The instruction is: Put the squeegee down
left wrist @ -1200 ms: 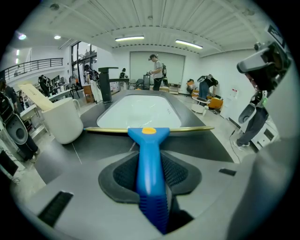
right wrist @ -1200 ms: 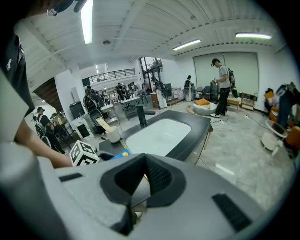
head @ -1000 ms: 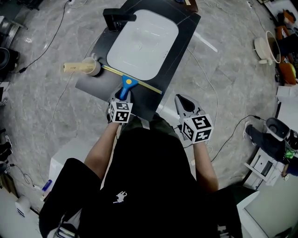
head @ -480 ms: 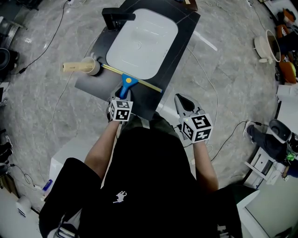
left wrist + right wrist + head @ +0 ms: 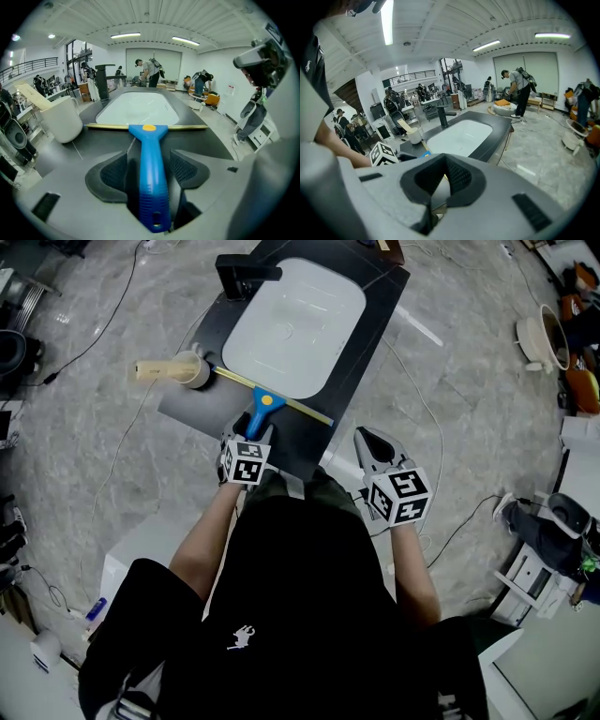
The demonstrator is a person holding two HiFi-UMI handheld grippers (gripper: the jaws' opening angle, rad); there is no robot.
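Blue ribbed squeegee [image 5: 262, 409] is being rested flat on black counter [image 5: 309, 442], handle pointing back between left gripper [image 5: 254, 435] pads, jaws just opened, not touching it. Thin yellow blade crosswise by white basin [image 5: 295, 324]. Right gripper [image 5: 368, 439] is being held closed, empty.

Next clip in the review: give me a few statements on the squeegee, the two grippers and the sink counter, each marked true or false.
1. The left gripper clamps the squeegee. False: its jaws have just been opening and stand apart, with the blue handle between them and the pads clear of it.
2. The squeegee lies on the black counter, on the near side of the white basin. True.
3. The right gripper holds the cup. False: its jaws are together on nothing; the cup stands at the counter's left edge.
4. A black faucet stands at the basin's far end. True.
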